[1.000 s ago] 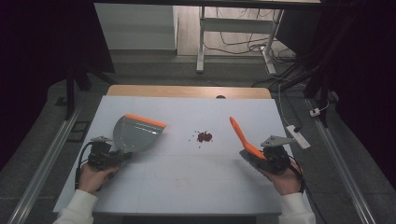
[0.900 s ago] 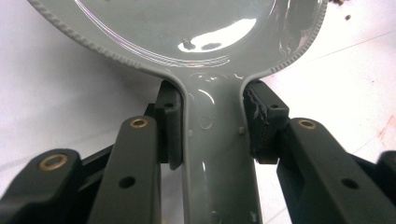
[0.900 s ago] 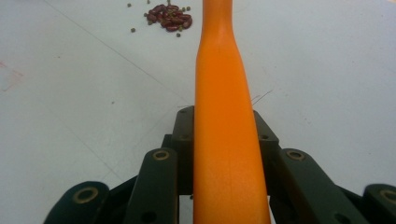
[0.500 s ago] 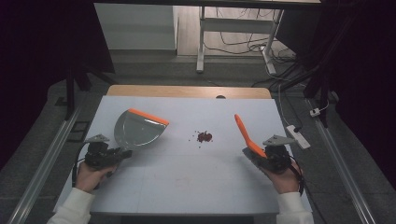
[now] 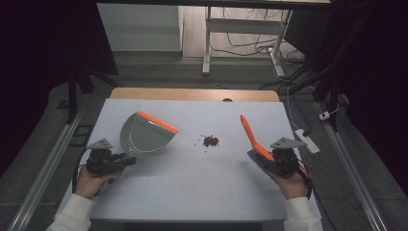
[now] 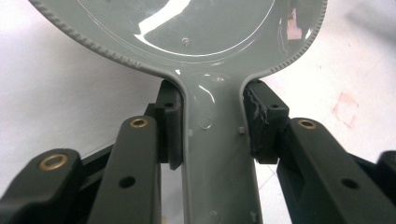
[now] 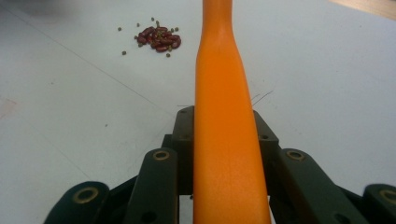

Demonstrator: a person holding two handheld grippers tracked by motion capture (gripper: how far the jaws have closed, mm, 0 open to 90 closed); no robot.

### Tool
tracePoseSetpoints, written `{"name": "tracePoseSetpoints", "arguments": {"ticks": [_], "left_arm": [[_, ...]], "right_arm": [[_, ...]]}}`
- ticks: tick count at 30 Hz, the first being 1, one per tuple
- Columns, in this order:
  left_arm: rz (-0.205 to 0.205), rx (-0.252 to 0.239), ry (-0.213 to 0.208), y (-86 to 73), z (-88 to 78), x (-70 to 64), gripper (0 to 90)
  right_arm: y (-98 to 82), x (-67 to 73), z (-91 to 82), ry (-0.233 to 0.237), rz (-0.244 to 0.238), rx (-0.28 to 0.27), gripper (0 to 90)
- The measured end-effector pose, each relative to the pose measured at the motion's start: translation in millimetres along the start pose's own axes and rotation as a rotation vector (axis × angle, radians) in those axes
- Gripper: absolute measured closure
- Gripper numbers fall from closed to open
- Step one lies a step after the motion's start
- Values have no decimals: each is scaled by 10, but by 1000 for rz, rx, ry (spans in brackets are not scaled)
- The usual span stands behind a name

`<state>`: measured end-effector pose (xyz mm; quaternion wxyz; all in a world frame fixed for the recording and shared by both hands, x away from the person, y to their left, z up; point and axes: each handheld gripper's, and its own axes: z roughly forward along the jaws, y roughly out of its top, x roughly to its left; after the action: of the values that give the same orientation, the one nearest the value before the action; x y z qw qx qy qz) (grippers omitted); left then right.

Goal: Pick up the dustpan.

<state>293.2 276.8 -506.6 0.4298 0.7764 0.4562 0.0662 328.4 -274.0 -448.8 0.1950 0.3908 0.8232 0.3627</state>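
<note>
A grey dustpan [image 5: 144,135] with an orange front lip lies on the left half of the white table [image 5: 192,192]. My left gripper [image 5: 126,159] is shut on its handle [image 6: 215,140], a pad pressing each side, with the pan [image 6: 196,28] just ahead. My right gripper [image 5: 268,161] is shut on an orange brush handle [image 5: 250,134] that slants up and away from it. In the right gripper view the handle [image 7: 222,116] runs up the middle between the jaws. A small pile of red beans [image 5: 210,141] lies mid-table between the two tools, seen ahead to the left as beans [image 7: 159,38].
A few loose beans lie scattered around the pile. A white power strip [image 5: 305,139] lies off the table's right edge. Beyond the wooden far edge [image 5: 192,94] stand desk legs and cables. Metal rails run along the floor on both sides.
The left hand has drifted slightly to the left with the dustpan, whose tilt has shifted a little. The right hand and the brush have kept almost still.
</note>
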Motion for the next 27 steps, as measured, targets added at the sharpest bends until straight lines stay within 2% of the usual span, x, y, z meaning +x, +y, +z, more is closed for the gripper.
{"name": "tracePoseSetpoints", "arguments": {"ticks": [5,14,17,23,27], "left_arm": [[53,25,-31,21,56,-61,616],[101,42,-92,43,96,-133,616],[112,44,-152,54,135,-173,616],[145,65,-177,61,189,-235,616],[197,87,-193,52,218,-280,616]], "right_arm": [[45,13,-14,-1,3,-17,706],[84,21,37,5,-2,-21,706],[117,28,48,8,-2,-30,706],[135,34,65,8,1,-37,706],[160,21,108,2,6,-35,706]]}}
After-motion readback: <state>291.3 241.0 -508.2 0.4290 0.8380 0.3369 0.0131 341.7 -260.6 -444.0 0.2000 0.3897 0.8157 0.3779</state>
